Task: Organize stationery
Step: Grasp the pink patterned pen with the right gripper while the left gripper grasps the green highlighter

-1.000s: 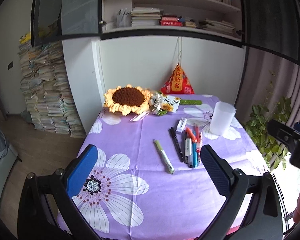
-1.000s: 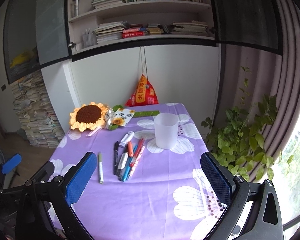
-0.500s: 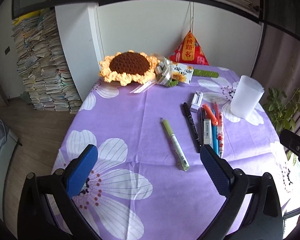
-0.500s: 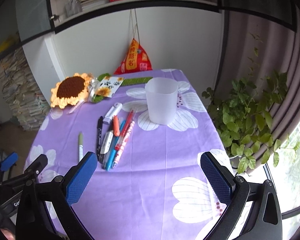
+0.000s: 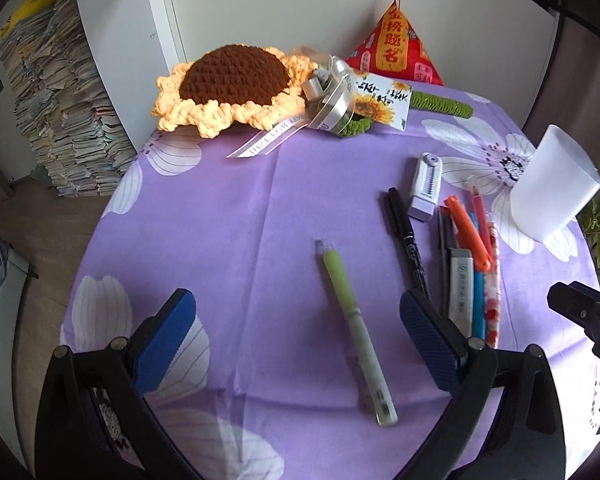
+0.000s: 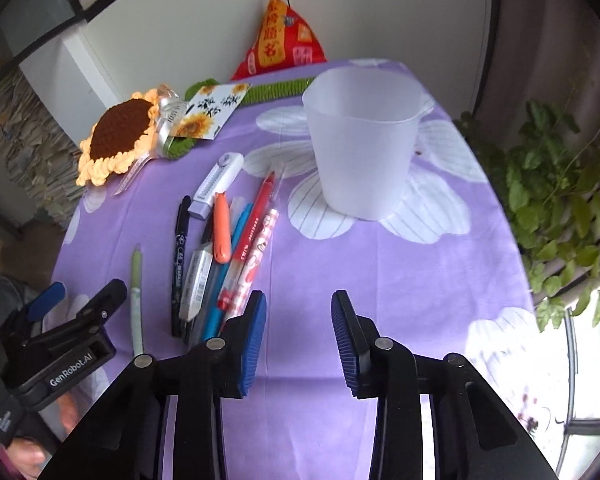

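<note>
Purple flowered tablecloth [image 5: 239, 208] fills both views; we go big to small. Frosted plastic cup [image 6: 360, 148] stands upright at upper centre of the right view, looks empty, likely light and easy to tip. Pile of pens [image 6: 227, 256] lies left of centre, touching one another; a white correction tape [image 6: 215, 186] sits at its top end. Green pen [image 5: 354, 326] lies alone, centre of the left view, between the spread fingers of our left gripper [image 5: 295, 340]. We judge it light, stiff, slick; grip mid-barrel. Right gripper [image 6: 298, 340] hovers with jaws partly apart, holding nothing.
</note>
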Motion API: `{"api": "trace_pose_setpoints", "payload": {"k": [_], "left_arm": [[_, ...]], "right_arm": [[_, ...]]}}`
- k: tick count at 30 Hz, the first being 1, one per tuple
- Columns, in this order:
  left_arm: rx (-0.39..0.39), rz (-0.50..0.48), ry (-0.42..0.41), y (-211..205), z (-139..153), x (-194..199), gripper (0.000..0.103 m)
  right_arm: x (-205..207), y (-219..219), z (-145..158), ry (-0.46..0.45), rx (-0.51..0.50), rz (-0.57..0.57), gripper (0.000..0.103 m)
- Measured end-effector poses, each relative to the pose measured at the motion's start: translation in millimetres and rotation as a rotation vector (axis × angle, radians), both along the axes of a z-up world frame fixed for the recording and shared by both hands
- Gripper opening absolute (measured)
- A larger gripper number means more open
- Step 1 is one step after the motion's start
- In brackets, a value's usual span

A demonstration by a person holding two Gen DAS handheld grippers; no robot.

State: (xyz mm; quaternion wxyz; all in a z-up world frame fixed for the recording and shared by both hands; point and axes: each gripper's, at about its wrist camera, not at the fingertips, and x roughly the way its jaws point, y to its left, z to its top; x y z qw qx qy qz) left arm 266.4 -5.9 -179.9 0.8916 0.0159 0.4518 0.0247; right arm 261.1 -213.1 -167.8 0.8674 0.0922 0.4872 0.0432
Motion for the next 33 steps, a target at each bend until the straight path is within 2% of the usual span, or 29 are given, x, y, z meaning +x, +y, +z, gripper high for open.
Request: {"api": "trace_pose_setpoints", "payload": {"k": [3, 7, 11, 18, 20, 25, 26, 27, 28, 30, 33], "left_arm": [[0.002, -0.008, 0.019, -0.3, -6.7, 10.1, 0.099], [-0.012, -0.025, 0.041, 0.1, -14.1, 18.2, 0.087], [-0.036, -0.034, 0.07, 2.4, -20.9, 22.1, 0.07], [-0.051, -0.067, 0.064, -0.4, -21.1, 21.4, 0.056], [-0.054, -0.07, 0.065, -0.8, -20.5, 21.8, 0.047], [-0.044, -0.056, 0.072, 3.4, -19.6, 22.8, 0.041], [-0.043, -0.052, 0.072, 5.1, -19.4, 22.0, 0.037], [-0.045, -0.054, 0.076, 6.8, -19.2, 20.9, 0.034], [-0.047, -0.057, 0.079, 7.9, -18.9, 19.5, 0.028], [-0.05, -0.074, 0.083, 8.0, -18.9, 15.8, 0.02], [-0.073, -0.101, 0.097, 9.2, -18.6, 8.5, 0.011]], "right_arm": [[15.1, 2.8, -6.7, 0.021, 0.018, 0.008, 0.036], [33.1, 9.5, -14.8, 0.057, 0.041, 0.025, 0.036], [42.6, 17.8, -22.1, 0.068, 0.004, 0.038, 0.036], [49.3, 23.1, -25.0, 0.073, -0.033, 0.036, 0.036], [50.9, 25.7, -23.8, 0.067, -0.05, 0.033, 0.036], [60.1, 35.3, -26.3, 0.071, -0.117, 0.025, 0.036], [61.1, 36.5, -26.6, 0.071, -0.125, 0.024, 0.036], [61.7, 37.7, -26.4, 0.071, -0.136, 0.025, 0.034], [61.4, 38.3, -26.0, 0.069, -0.142, 0.027, 0.021], [58.8, 38.2, -25.3, 0.074, -0.135, 0.048, 0.015], [49.1, 33.9, -24.2, 0.092, -0.09, 0.091, 0.014]]}}
